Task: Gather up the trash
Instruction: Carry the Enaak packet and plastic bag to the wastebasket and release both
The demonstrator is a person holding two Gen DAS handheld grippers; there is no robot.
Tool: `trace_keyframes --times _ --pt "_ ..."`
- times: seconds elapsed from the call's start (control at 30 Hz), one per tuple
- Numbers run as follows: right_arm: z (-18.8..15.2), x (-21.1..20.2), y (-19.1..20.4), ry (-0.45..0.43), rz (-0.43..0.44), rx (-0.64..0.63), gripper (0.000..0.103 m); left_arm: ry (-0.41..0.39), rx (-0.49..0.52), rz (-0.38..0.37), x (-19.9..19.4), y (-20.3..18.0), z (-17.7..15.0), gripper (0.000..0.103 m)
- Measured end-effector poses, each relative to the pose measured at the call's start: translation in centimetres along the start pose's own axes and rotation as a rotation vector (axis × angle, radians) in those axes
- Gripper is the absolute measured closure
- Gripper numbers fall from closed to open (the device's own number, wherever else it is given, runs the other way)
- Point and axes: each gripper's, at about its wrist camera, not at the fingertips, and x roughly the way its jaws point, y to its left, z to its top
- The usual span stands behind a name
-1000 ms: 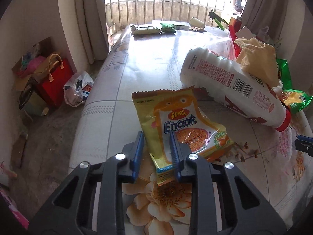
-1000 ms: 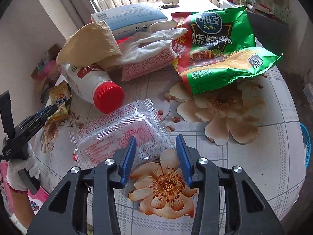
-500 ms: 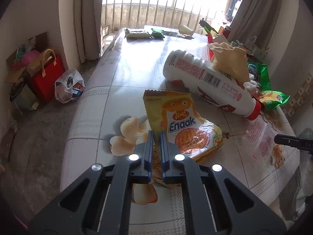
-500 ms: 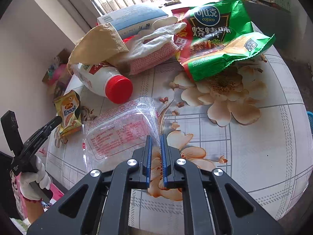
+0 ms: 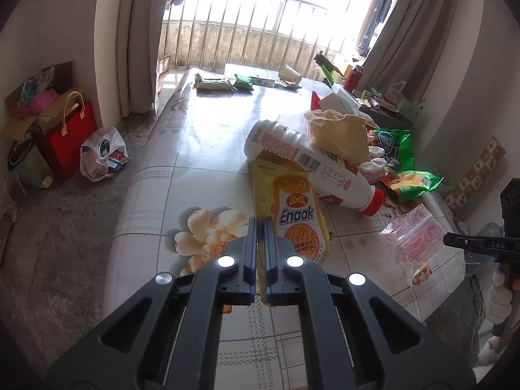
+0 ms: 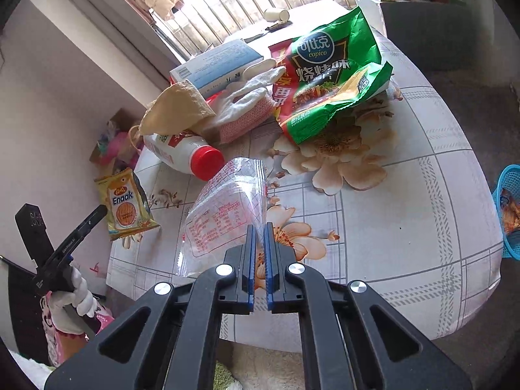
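My left gripper [image 5: 260, 224] is shut on the lower edge of a yellow Enaak snack packet [image 5: 294, 209], which hangs lifted off the table; the same packet [image 6: 125, 206] shows at the left of the right wrist view. My right gripper [image 6: 259, 229] is shut on a corner of a clear plastic wrapper with red print [image 6: 224, 214], raised above the tablecloth; that wrapper [image 5: 411, 239] appears at the right of the left wrist view. A white bottle with a red cap [image 5: 312, 165] lies on its side behind the packet.
A floral tablecloth covers the table [image 6: 406, 214]. Green chip bags [image 6: 328, 74], a white glove [image 6: 250, 94], a tan cloth [image 6: 177, 109] and a blue box [image 6: 217, 65] are heaped behind. A blue basket [image 6: 508, 211] stands at the right. Bags [image 5: 102, 152] sit on the floor.
Both grippers went from open to shut, each on its wrapper. Both then rose and pulled back, lifting the Enaak packet and the clear wrapper off the table.
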Motion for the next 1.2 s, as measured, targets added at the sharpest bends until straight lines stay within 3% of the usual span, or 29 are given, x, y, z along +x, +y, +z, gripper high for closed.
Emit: trace_keyframes --times 0.5,0.7,0.97,1.1,1.2 --pt "-2.0 -5.3 -3.6 -0.128 0.061 0.064 0.098 -0.075 0.153 -0.083 -3.5 -7.3 2.1 0.102" --pt "-3.4 -8.3 -6.8 -0.202 0.081 0.128 0.098 -0.103 0.238 -0.172 -4.9 -12.3 3.2 0.102" --pt "-6.4 -14.1 -13.9 -0.353 0.043 0.284 0.098 -0.089 0.405 -0.374 -3.8 -23.0 5.2 0.102" --pt "-8.5 -17.5 -19.0 -0.442 -0.036 0.395 0.098 -0.059 0.515 -0.483 -1.5 -30.5 5.4 0.102" --pt "-10.2 -19.7 -23.4 -0.499 -0.122 0.488 0.098 0.016 0.573 -0.556 1.8 -36.9 5.3 0.102"
